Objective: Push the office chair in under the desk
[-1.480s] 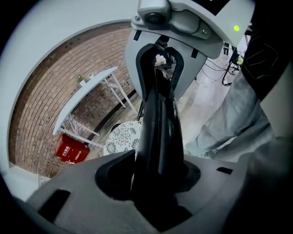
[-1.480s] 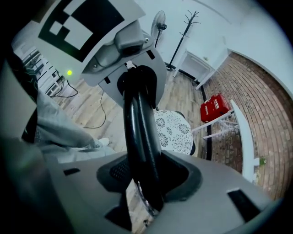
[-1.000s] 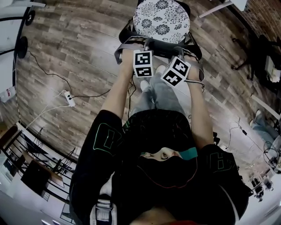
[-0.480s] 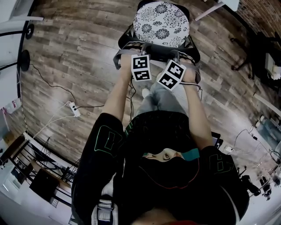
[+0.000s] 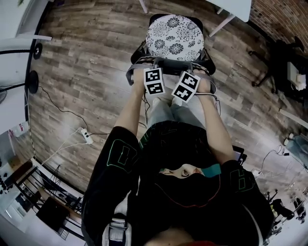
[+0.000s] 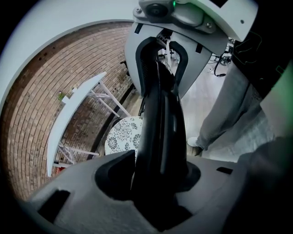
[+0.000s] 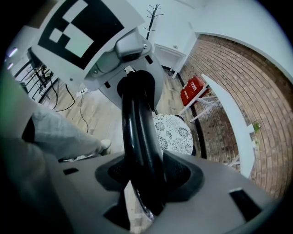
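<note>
Office chair (image 5: 176, 31) rolled up-frame toward the white bench (image 5: 233, 6). Left gripper (image 5: 155, 65) and right gripper (image 5: 194, 67) followed. Right fingers (image 7: 181, 171) have just been opening, backrest bar (image 7: 137, 132) between them.

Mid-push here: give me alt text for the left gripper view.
The left gripper has its jaws closed on the chair's black backrest, which runs up to the right gripper, straddling it too with jaws just opening. Beyond lie the floral seat, a white desk along a brick wall, and the person's grey leg.
</note>
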Motion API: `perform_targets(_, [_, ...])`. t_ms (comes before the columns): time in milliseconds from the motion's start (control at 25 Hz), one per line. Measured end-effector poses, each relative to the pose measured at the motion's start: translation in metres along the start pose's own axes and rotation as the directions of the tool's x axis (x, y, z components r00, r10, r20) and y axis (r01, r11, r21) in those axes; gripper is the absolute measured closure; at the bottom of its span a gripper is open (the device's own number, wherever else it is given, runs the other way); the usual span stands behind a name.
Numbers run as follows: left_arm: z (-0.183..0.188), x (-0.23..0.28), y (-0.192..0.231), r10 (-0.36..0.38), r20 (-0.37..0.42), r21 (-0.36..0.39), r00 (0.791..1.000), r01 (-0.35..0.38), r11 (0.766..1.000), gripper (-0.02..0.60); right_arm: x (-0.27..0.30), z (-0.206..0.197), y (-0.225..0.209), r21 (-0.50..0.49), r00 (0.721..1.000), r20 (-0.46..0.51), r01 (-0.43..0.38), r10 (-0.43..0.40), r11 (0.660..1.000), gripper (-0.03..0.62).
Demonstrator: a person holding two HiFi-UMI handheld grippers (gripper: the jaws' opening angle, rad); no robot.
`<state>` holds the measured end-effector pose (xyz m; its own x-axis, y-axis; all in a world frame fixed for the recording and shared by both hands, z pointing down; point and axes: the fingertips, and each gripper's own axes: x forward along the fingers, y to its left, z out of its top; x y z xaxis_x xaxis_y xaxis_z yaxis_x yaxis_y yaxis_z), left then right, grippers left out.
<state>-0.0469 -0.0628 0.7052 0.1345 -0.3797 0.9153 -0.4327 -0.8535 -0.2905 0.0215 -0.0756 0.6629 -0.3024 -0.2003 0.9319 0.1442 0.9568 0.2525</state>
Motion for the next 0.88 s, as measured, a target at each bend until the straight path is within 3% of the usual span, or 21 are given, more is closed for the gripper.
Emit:
perform_targets(400, [-0.005,0.012,0.047,-0.002,0.015,0.032,1.0,0.001,0.999,0.416,0.014,0.014,-0.044,0.03,1.0,-0.001,0.012,-0.012,0.999,0.398])
perform_targets(880, [-0.017,0.028,0.137,0.015,0.058,0.131,0.998,-0.023,0.991,0.427,0.039,0.045,-0.117,0.122,0.999,-0.03,0.023,-0.02,0.992,0.395])
